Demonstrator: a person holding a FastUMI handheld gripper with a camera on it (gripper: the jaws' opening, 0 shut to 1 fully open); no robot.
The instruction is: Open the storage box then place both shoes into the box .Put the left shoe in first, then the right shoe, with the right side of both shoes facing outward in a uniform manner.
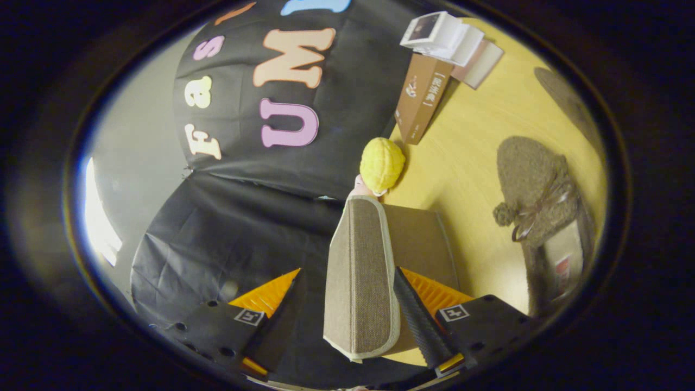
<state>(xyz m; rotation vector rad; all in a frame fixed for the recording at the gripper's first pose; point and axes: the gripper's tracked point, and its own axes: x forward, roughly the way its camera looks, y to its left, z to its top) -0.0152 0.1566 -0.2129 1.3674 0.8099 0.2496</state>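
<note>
My gripper: fingers apart, box lid between them; one finger lies against the lid, the other stands clear.
Box lid: woven fabric with a pale edge, raised on end, reaching from my fingers forward.
Storage box: just behind the lid, on the wooden table.
Yellow toy: beyond the lid's far end.
Slipper: grey, fuzzy, bow on top; well off to one side.
Brown carton: far ahead, white boxes beyond it.

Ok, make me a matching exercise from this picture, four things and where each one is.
Things:
1 fabric lid
2 yellow ball
3 grey slipper
4 brown carton

Places:
A beside the white boxes
B lying on the table, bow on top
C between the open fingers of the gripper
D just past the lid's far end

Pairs: 1-C, 2-D, 3-B, 4-A.
</note>
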